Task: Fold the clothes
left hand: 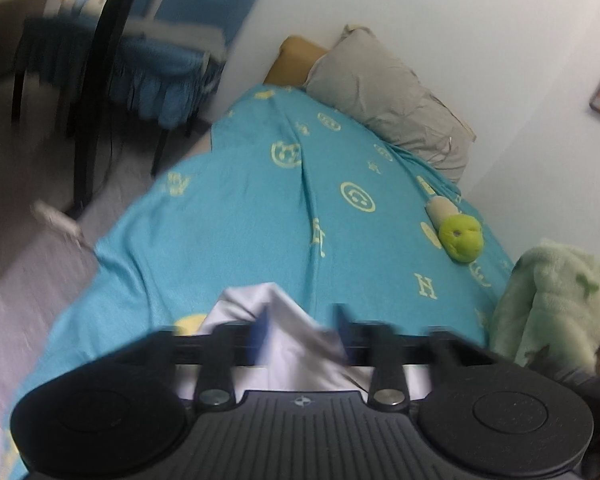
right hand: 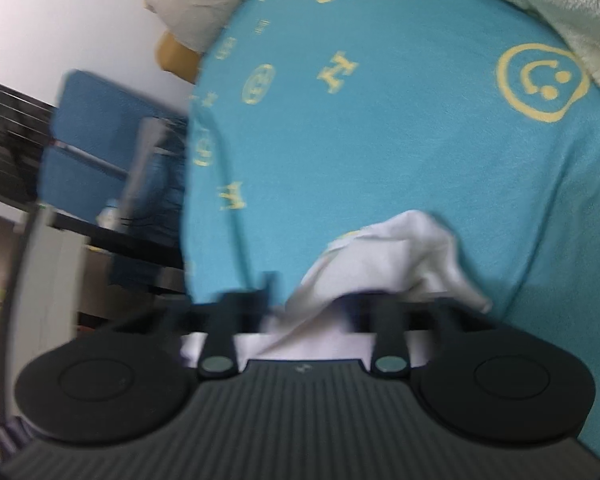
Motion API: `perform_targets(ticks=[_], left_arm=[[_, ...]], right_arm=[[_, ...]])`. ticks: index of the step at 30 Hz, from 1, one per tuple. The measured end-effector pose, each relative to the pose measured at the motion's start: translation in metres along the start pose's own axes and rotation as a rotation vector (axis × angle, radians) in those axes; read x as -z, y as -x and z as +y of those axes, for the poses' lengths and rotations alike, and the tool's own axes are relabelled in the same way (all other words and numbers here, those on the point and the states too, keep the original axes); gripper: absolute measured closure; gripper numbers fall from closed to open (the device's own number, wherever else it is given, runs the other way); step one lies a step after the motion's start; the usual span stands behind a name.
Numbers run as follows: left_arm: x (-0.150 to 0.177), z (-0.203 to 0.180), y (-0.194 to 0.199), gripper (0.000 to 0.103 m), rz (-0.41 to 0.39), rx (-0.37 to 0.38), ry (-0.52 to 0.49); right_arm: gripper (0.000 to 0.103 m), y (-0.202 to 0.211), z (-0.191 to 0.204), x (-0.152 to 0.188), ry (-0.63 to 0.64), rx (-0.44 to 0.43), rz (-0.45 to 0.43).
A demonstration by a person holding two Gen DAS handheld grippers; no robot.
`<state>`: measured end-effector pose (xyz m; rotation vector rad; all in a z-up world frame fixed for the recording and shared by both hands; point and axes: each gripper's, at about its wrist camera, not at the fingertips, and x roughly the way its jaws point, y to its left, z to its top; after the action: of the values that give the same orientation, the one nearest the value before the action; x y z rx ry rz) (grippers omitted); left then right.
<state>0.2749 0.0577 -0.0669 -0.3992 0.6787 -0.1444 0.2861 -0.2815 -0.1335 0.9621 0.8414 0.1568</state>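
Where it bunches between both claws, white garment lies crumpled on turquoise bedsheet. Left gripper and right gripper each pinch its cloth. Sheet beyond garment open to grey pillow.

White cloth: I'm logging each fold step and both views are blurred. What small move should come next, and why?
Probably lower the white cloth onto the bedsheet and spread it flat. It lies bunched between the fingers of both the left tool and the right tool, with open sheet ahead of it to lay it out.
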Motion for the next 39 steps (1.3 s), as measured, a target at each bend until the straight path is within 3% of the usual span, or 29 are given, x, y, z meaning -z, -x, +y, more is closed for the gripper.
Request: perform_targets(ticks=[1,2,5,8,9,12,14,15,18,22,26,30,35,39], left_arm=[[0.0,-0.004,0.006,0.032,-0.02,-0.008,-0.027],[0.001,-0.008,0.012,0.027,-0.037,-0.012,-0.052],[0.002,-0.018,0.026,0.022,-0.049,0.015,-0.11],[0.01,-0.026,0.026,0.022,-0.015,0.014,-0.19],[0.014,-0.028,0.023,0.022,0.003,0.007,-0.213],[0.028,-0.027,0.013,0.022,0.064,-0.025,-0.264],[0.036,-0.024,0.005,0.024,0.107,-0.046,-0.28],[0.039,-0.022,0.002,0.025,0.119,-0.051,-0.286],[0.044,-0.019,-0.002,0.026,0.124,-0.071,-0.309],[0.044,-0.019,0.007,0.026,0.107,-0.078,-0.303],[0.047,-0.027,0.04,0.026,0.07,-0.09,-0.334],[0.055,-0.04,0.083,0.025,0.022,-0.058,-0.383],[0.067,-0.04,0.083,0.025,0.072,-0.094,-0.379],[0.075,-0.037,0.077,0.025,0.136,-0.134,-0.373]], right_arm=[[0.004,0.006,0.005,0.002,0.018,-0.025,-0.019],[0.001,0.012,0.011,0.004,0.035,-0.049,-0.038],[0.001,0.03,0.03,0.014,0.184,-0.098,-0.084],[0.005,0.03,0.04,0.025,0.325,-0.039,-0.097],[0.023,0.026,0.041,0.027,0.365,-0.011,-0.088],[0.058,-0.002,0.037,0.032,0.442,0.122,-0.023],[0.074,-0.016,0.034,0.036,0.499,0.185,-0.011],[0.076,-0.023,0.032,0.038,0.528,0.217,-0.007],[0.076,-0.028,0.028,0.044,0.567,0.247,0.003],[0.073,-0.006,0.031,0.052,0.552,0.25,-0.034],[0.073,0.032,0.04,0.065,0.509,0.217,-0.08],[0.073,0.057,0.05,0.086,0.571,0.246,-0.091],[0.073,0.069,0.046,0.102,0.583,0.275,-0.09],[0.075,0.056,0.033,0.103,0.564,0.324,-0.038]])
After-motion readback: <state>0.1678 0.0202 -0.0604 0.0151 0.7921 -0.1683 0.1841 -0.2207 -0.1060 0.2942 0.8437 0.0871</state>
